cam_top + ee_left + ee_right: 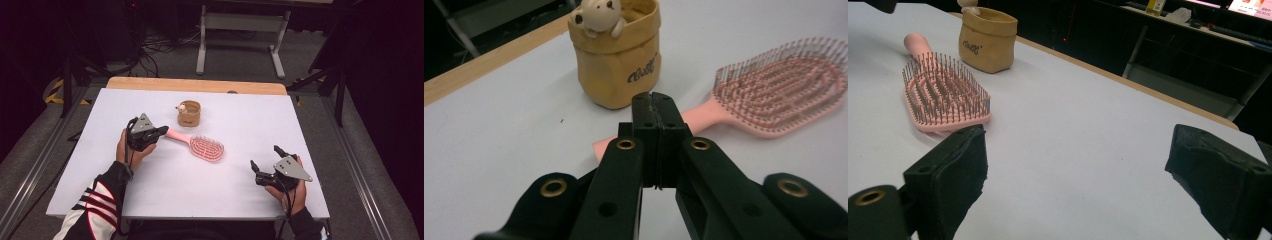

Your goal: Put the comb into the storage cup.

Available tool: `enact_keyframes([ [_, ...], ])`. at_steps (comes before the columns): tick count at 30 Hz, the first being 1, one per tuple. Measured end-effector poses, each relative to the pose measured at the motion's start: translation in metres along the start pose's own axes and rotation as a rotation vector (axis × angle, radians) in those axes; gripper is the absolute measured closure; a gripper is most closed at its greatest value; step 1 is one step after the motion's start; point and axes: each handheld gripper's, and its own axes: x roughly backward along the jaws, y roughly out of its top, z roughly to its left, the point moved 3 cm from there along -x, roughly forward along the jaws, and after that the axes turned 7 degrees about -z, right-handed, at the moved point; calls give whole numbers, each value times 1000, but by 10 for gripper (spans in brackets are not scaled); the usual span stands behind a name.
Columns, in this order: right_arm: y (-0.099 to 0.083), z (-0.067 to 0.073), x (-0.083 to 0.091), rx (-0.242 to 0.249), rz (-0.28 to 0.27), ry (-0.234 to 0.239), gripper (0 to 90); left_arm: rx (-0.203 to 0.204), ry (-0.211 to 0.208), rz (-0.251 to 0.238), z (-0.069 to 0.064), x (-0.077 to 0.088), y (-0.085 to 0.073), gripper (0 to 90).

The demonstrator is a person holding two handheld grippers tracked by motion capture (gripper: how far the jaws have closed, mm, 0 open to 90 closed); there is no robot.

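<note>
A pink hairbrush (207, 148) lies bristles up in the middle of the white table (200, 190), its handle pointing left. Behind it stands a small tan pouch (189, 114) with a little bear figure (596, 15) on its rim. My left gripper (161, 130) is at the handle's end, shut pad to pad, with nothing between the jaws. In the left gripper view its tips (655, 100) sit over the handle, the hairbrush (784, 90) at right and the pouch (619, 60) beyond. My right gripper (265, 156) stands open near the front right; the right gripper view shows it (1078, 165) over bare table, the hairbrush (943, 95) and pouch (985, 42) far left.
A wooden strip (197, 85) runs along the table's far edge. Beyond it stands a white metal frame (240, 30) on a grey floor, with cables (155, 47) at the back left. Dark stands flank both sides of the table.
</note>
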Motion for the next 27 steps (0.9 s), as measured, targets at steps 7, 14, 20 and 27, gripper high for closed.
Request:
enact_keyframes([
  [7,1,-2,2,-14,-11,-7,95,-16,2,31,2,-16,2,900],
  [14,0,0,1,-9,-2,-2,95,-18,-9,43,3,-27,4,900],
  [20,0,-1,1,-12,0,-5,95,-32,-29,63,-2,-33,4,900],
  [27,-1,0,0,-6,10,1,95,-31,-16,83,1,-40,3,900],
])
